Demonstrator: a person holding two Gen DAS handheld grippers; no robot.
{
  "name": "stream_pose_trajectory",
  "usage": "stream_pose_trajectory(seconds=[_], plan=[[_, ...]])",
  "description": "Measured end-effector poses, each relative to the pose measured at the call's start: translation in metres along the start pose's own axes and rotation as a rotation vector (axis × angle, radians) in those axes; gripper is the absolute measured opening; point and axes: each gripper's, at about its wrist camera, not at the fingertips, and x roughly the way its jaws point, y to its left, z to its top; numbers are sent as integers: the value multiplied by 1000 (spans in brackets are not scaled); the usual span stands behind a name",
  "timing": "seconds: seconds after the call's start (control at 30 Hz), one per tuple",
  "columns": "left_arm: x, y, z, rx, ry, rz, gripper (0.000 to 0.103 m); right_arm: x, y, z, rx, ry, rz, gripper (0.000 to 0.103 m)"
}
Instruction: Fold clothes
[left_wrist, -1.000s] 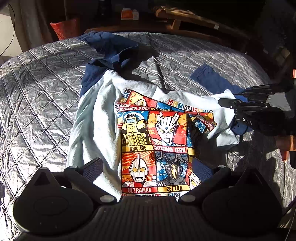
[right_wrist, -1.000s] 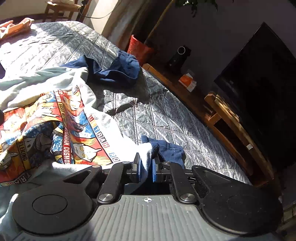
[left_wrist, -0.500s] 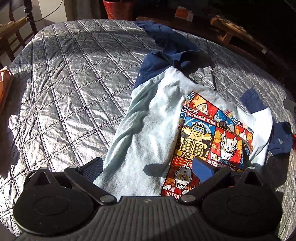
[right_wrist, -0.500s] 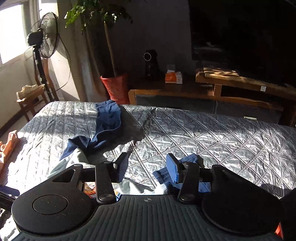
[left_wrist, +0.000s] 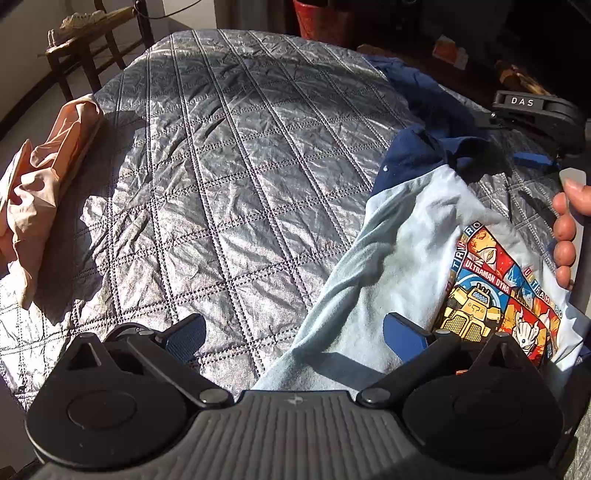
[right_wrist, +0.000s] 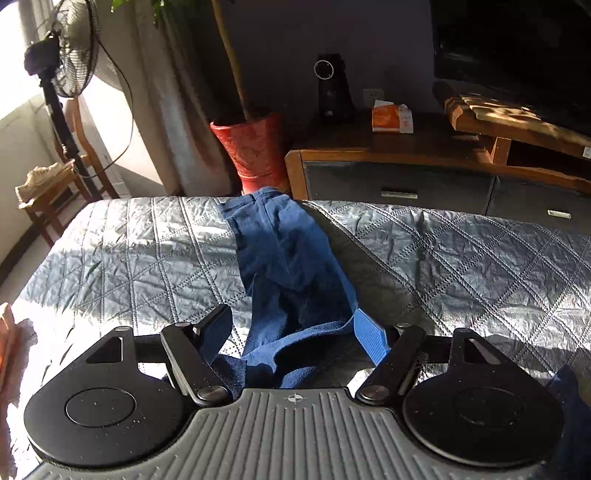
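Sunlight fell across a bed (left_wrist: 229, 177) covered in a grey quilted spread. The left tongs (left_wrist: 293, 334) stood wide open with nothing between their blue pads; the left pad hung over bare quilt, and the right pad over the pale blue body of a T-shirt (left_wrist: 399, 258) that lay spread just ahead and to the right of them.

Writing on the shirt's printed panel could partly be read: "ULTRAMAN DYNA" on a blue band above a yellow robot figure, and further right the letters "ULTRAH" before the cloth curved away. Other lettering along the panel's left edge was too bent to read. The shirt's navy sleeve (left_wrist: 417, 155) reached away toward the far edge of the bed.

The right tongs (right_wrist: 295, 332) were opening, their jaws already far apart. The navy sleeve (right_wrist: 291, 266) lay between them, its near end touching the blue right pad, but the pads did not press on it. In the left wrist view the same tool appeared at far right, its black body marked "DAS" (left_wrist: 522, 101), with a hand (left_wrist: 567, 236) on its handle.

A crumpled peach garment (left_wrist: 33, 206) lay far to the left of the left tongs. Beyond the bed stood a red plant pot (right_wrist: 255, 151).
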Motion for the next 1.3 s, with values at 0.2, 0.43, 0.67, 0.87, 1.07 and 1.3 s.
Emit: stream_pose_trajectory(seconds=[0.2, 0.43, 0.67, 0.87, 1.07, 1.3], plan=[[-5, 25, 7, -109, -4, 2, 102, 67, 55, 6, -312, 97, -174, 75], [-7, 38, 4, -145, 38, -60, 102, 71, 27, 7, -103, 90, -164, 7], [-3, 60, -1, -231, 63, -50, 102, 21, 102, 47, -172, -146, 98, 7], [12, 56, -15, -238, 154, -77, 102, -28, 188, 51, -428, -211, 591, 39], [13, 47, -22, -211, 180, -106, 102, -36, 112, 56, -253, -92, 444, 59], [20, 30, -34, -161, 233, -146, 102, -32, -17, 1, -234, 207, 54, 61]])
